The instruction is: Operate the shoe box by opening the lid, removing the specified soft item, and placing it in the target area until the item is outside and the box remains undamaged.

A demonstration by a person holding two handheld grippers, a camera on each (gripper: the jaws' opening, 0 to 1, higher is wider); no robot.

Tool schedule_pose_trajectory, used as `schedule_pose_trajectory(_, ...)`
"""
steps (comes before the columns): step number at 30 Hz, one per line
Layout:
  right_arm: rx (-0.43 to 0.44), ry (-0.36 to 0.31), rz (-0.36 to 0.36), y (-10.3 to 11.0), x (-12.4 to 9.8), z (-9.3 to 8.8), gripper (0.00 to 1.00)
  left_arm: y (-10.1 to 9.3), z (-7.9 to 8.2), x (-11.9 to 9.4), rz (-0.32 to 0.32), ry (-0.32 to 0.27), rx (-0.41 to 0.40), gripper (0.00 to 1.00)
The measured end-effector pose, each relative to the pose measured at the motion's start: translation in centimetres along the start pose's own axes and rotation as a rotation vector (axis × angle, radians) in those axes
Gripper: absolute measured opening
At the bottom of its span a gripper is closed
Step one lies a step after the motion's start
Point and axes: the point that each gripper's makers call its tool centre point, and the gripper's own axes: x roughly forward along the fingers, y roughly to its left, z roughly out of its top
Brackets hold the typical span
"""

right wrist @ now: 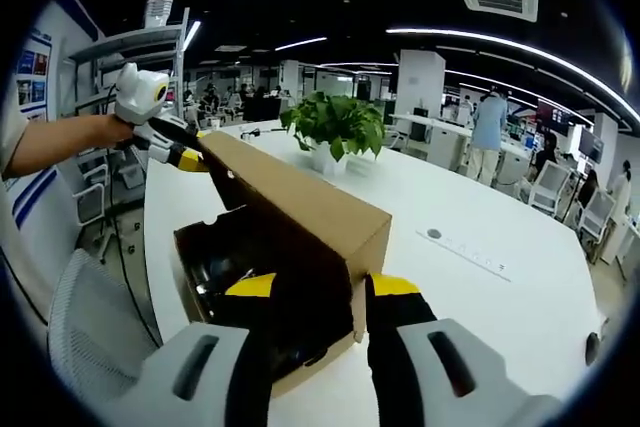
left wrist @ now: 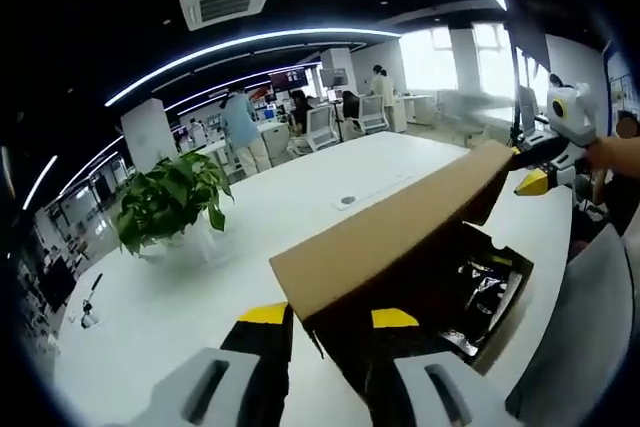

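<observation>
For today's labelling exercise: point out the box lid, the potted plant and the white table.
box lid (right wrist: 300,197), right gripper view, its raised cardboard top
potted plant (left wrist: 170,197), left gripper view, its leaves
white table (right wrist: 480,287), right gripper view, bare surface

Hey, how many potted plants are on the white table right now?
1. A leafy green potted plant stands on the white table, beyond the open shoe box; it also appears behind the box in the right gripper view. Others may be hidden.

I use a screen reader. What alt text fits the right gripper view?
Two grippers lift the cardboard lid of a shoe box on a white table: the right gripper at the near end, the left gripper at the far end. A potted plant stands behind.
</observation>
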Motion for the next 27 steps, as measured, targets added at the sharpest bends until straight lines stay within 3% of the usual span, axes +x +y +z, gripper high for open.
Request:
schedule_pose_trajectory(6,-0.015,-0.004,-0.020,-0.9,0.5,0.4,0.28,1.7,0.8,1.0,0.061,-0.005,0.000,0.14)
schedule_pose_trajectory(17,-0.011,-0.002,-0.052,-2.8,1.7,1.3,0.25,2.8,1.8,2.7,0.095,-0.020,0.000,0.14)
schedule_pose_trajectory(23,-0.006,-0.003,-0.064,-3.3,2.1,1.4,0.24,4.3,2.0,3.3,0.160,-0.034,-0.028,0.05)
schedule_pose_trajectory(24,-0.005,-0.004,-0.066,-3.4,2.2,1.4,0.24,4.0,2.1,3.5,0.146,-0.047,-0.063,0.05)
schedule_pose_trajectory(27,-0.009,-0.003,-0.067,-3.6,2.4,1.5,0.24,4.5,2.2,3.7,0.161,-0.049,-0.063,0.04)
